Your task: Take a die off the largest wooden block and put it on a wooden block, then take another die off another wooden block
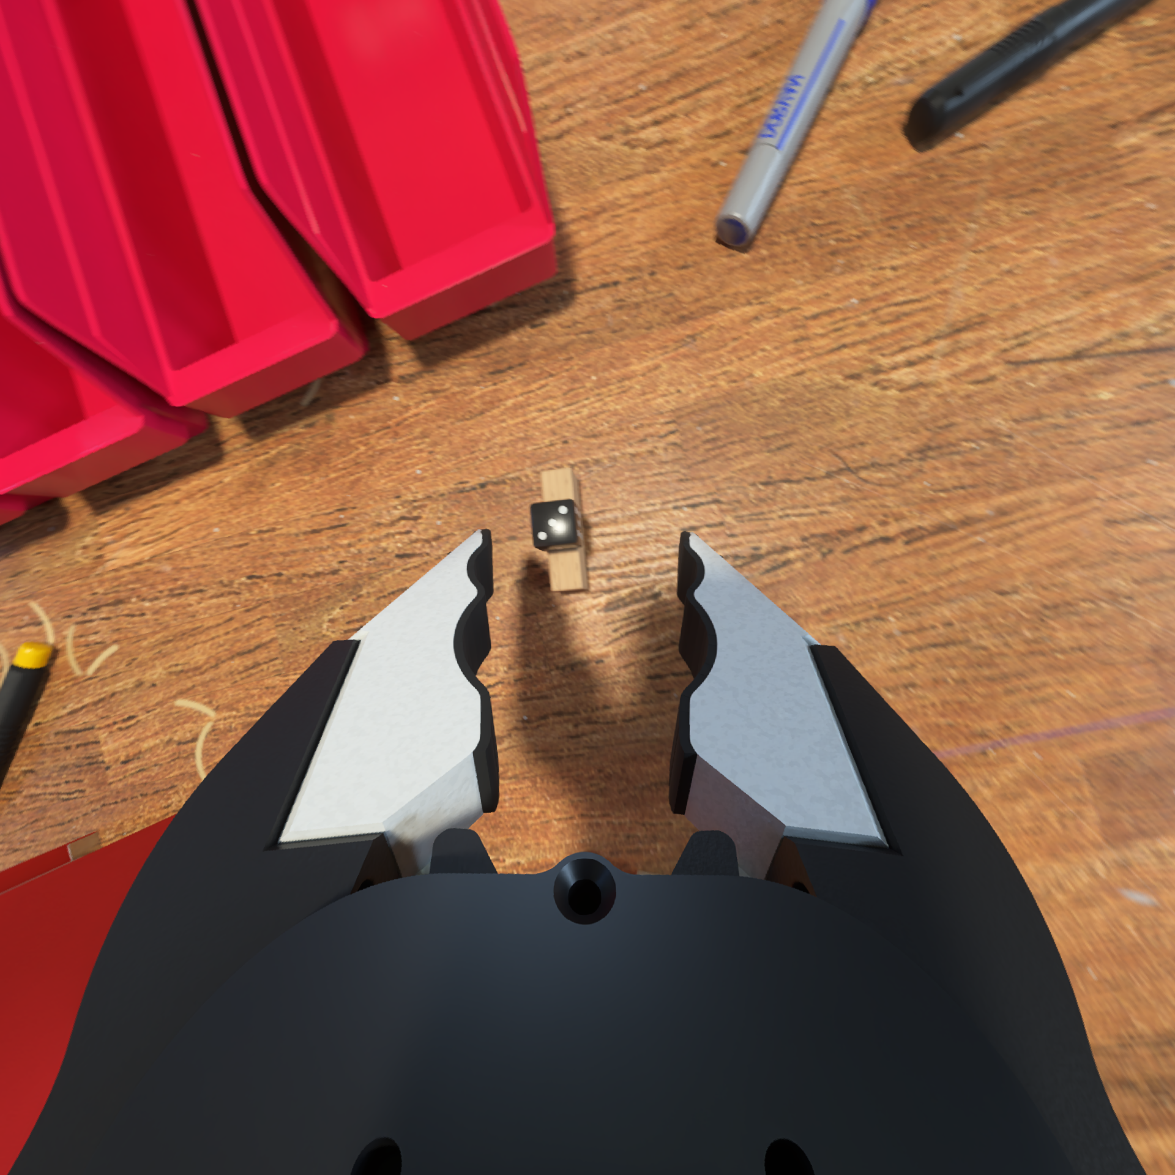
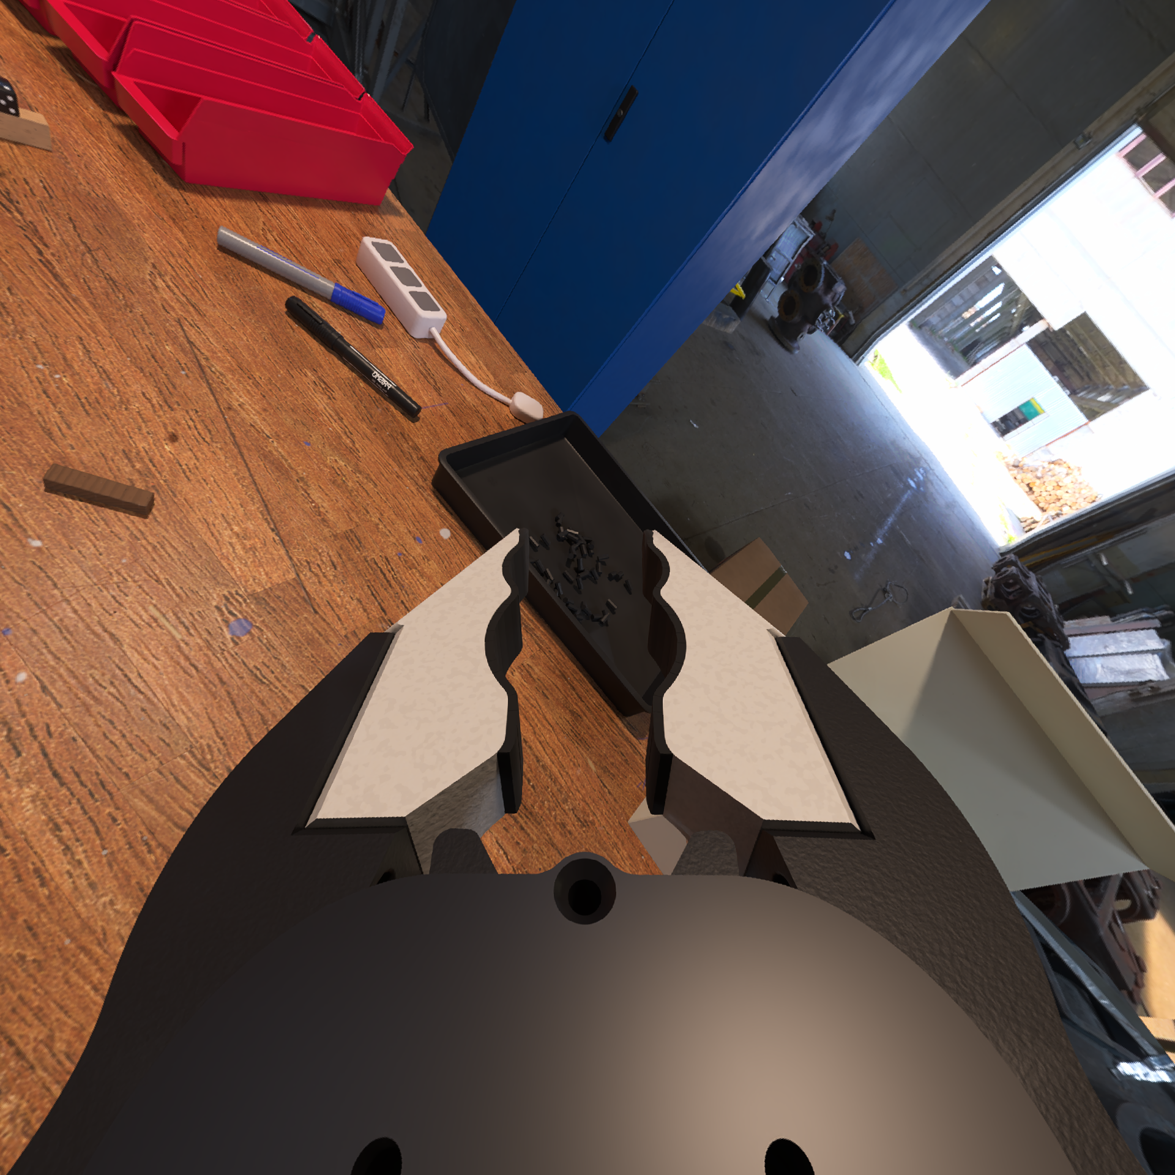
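Two hand-held grippers: both with jaws apart and nothing between the fingers.
Left hand-held gripper (image 1: 585, 540): jaws spread wide, pointing down at the counter (image 1: 826, 508) — a black die and its block lie just ahead of the fingertips, slightly nearer the left finger.
Black die (image 1: 555, 524): sits on the middle of a small light wooden block (image 1: 564, 537), three white pips up; it overhangs the narrow block's left edge.
Right hand-held gripper (image 2: 585, 540): jaws parted, empty, held over the counter's edge above a black tray (image 2: 502, 470) scattered with small dark bits.
Dark wooden block (image 2: 98, 489): lies flat on the counter, bare on top, well apart from the right hand-held gripper.
Second die (image 2: 7, 96): at the picture's left edge, resting on another light wooden block (image 2: 25, 130), both partly cut off.
Around: red bins (image 1: 254, 191) — a grey-and-blue marker (image 2: 299, 276), a black pen (image 2: 353, 359) and a white power strip (image 2: 400, 286) beyond.
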